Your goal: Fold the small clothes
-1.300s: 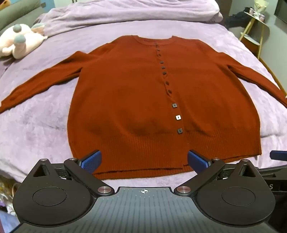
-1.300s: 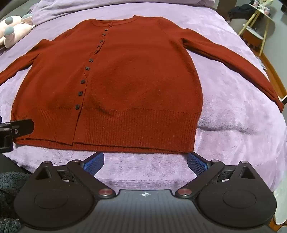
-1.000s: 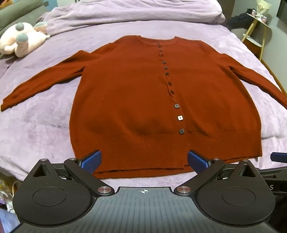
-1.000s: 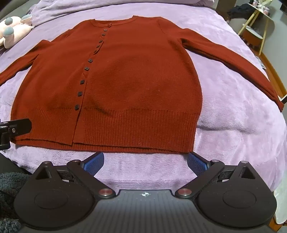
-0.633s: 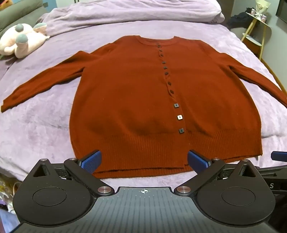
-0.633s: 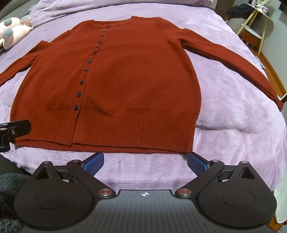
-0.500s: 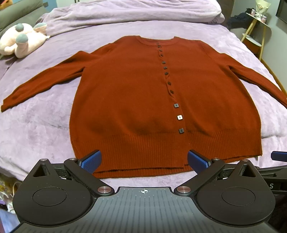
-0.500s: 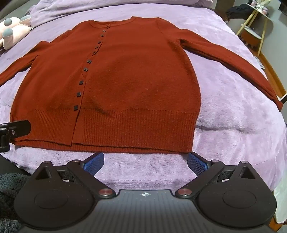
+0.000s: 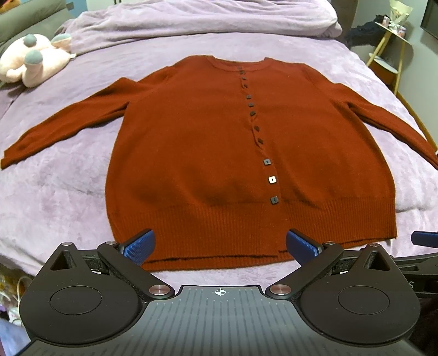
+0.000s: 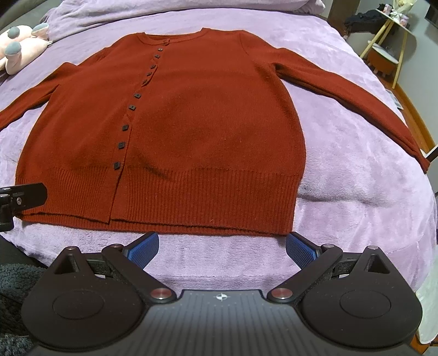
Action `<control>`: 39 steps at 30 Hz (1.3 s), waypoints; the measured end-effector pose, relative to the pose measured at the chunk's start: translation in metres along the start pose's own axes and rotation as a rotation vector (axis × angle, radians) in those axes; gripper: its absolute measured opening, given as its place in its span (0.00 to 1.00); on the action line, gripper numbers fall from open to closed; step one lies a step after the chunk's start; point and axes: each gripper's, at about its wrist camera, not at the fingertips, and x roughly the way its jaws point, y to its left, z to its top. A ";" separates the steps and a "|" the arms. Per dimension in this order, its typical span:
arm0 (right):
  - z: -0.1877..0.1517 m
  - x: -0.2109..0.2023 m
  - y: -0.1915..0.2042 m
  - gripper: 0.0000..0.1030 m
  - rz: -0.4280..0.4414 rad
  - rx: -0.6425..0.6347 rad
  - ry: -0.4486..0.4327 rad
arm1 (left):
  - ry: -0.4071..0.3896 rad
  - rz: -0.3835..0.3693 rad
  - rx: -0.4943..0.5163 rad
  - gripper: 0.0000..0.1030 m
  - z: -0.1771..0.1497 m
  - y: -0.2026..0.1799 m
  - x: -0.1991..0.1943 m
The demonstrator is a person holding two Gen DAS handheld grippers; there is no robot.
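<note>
Left gripper [image 9: 220,243] spread wide, empty, poised over cardigan [image 9: 219,153] hem; right gripper [image 10: 221,246] likewise, short of hem. Cardigan flat, buttoned, sleeves out on bed [image 9: 54,191], ready for first fold.

A: The cardigan [image 9: 191,153] runs out of frame at its right cuff in the left wrist view.
B: In the right one, the left sleeve is cut off; shelf [image 10: 394,16] items are too small to identify.
</note>
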 end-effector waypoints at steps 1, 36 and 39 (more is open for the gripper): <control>0.000 0.000 0.000 0.96 0.000 -0.001 -0.001 | 0.000 0.000 -0.001 1.00 0.000 0.000 0.000; -0.002 0.001 0.001 0.96 0.004 -0.005 0.001 | 0.012 -0.011 -0.010 1.00 0.001 0.002 -0.001; -0.002 0.001 0.002 0.96 0.004 -0.006 0.003 | 0.010 -0.012 -0.009 1.00 0.001 0.002 -0.001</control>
